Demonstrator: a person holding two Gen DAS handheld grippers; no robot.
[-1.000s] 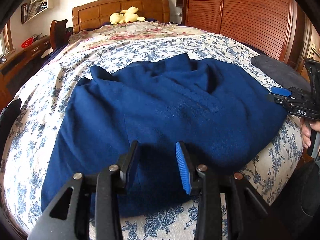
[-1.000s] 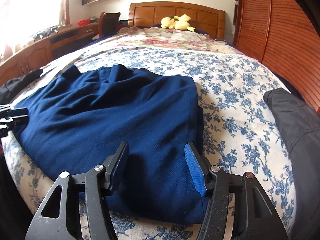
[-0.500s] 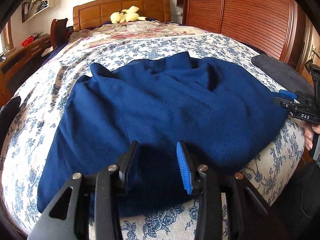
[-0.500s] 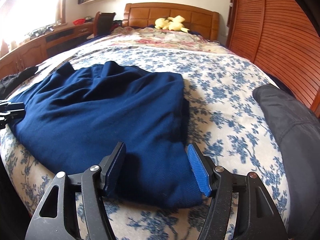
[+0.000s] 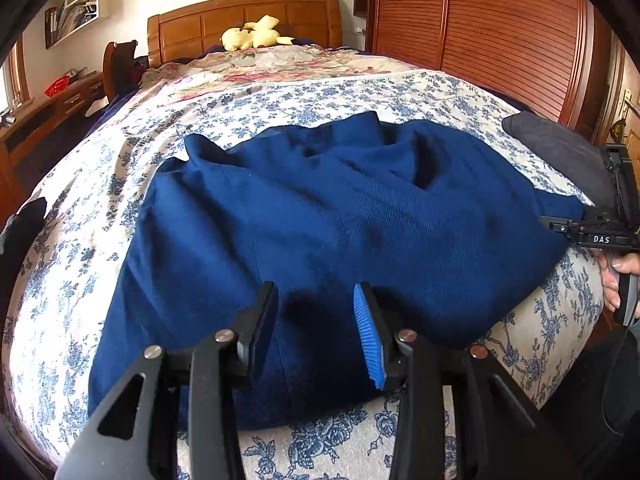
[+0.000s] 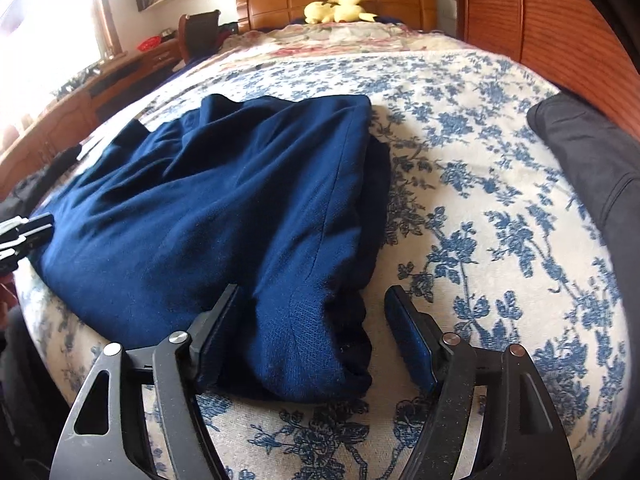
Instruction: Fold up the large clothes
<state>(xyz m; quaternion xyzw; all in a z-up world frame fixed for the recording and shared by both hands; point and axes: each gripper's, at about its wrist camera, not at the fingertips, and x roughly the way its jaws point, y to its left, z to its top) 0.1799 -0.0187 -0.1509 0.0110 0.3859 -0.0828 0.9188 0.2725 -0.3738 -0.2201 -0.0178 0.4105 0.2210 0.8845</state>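
A large navy blue garment [image 5: 340, 220] lies spread and partly folded on the floral bedspread [image 5: 80, 240]; it also shows in the right wrist view [image 6: 224, 216]. My left gripper [image 5: 316, 328] is open, low over the garment's near edge, with cloth between its jaws. My right gripper [image 6: 316, 320] is open, its jaws on either side of the garment's near right corner, low on the bed. The right gripper also shows in the left wrist view [image 5: 576, 228] at the garment's right end. The left gripper shows in the right wrist view [image 6: 24, 232] at the left edge.
A dark grey garment [image 6: 592, 160] lies on the bed's right side, also in the left wrist view [image 5: 560, 152]. A yellow plush toy [image 5: 252, 36] sits by the wooden headboard [image 5: 244, 16]. A wooden wardrobe [image 5: 500, 32] stands right; a desk [image 6: 100, 80] stands left.
My right gripper has moved down and to the right, from over the garment's middle to around its near right corner. My left gripper has barely moved. Both stay open.
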